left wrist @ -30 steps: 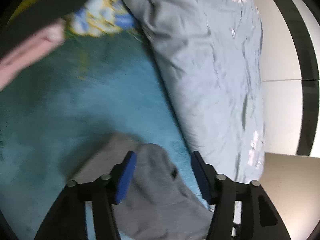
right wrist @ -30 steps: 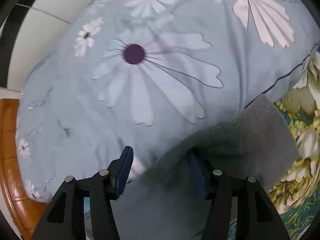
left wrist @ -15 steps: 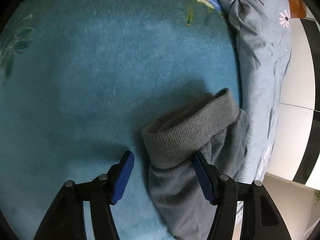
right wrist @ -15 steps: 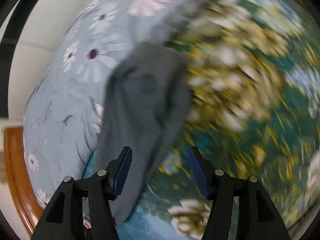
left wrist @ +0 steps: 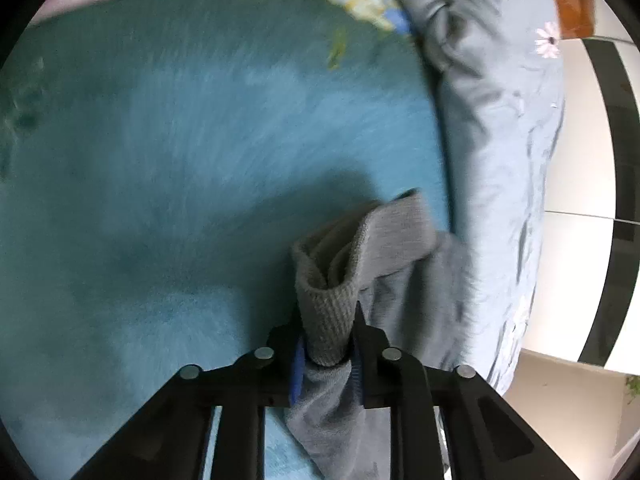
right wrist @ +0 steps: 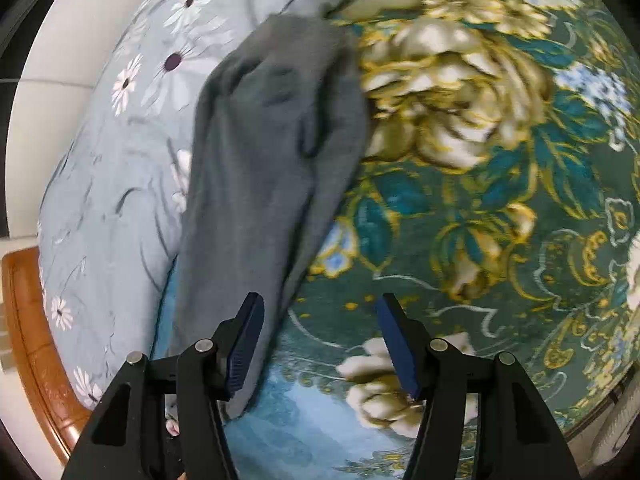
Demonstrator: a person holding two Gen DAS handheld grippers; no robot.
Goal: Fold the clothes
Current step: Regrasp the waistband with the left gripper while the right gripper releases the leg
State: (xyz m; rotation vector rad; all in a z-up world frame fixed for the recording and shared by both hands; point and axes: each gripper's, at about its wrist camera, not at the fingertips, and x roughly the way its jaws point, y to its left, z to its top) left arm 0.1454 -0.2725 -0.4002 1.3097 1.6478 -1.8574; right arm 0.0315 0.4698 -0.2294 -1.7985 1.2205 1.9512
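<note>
A: Bed's covered by a teal blanket (left wrist: 168,168), plain plush in your left view, gold-and-white floral print in your right (right wrist: 480,184). Pale blue daisy-print duvet (left wrist: 500,152) bunched along the edge, wooden frame (right wrist: 28,320) under it, white tiled wall behind.

B: Where's the garment?

A: Grey sweatpants (right wrist: 260,168) lie across the seam between duvet and blanket. Ribbed cuff (left wrist: 332,300) sits at your left gripper (left wrist: 326,364).

B: Left state?

A: Jaws are closing and the pads already pinch the cuff. It stands up bunched between them, the rest of the leg trailing below and toward the duvet.

B: Right?

A: Your right gripper (right wrist: 320,344) hangs spread over the floral blanket, nothing between the pads. Its left finger (right wrist: 246,344) overlaps the pants' edge; can't tell whether it touches.
</note>
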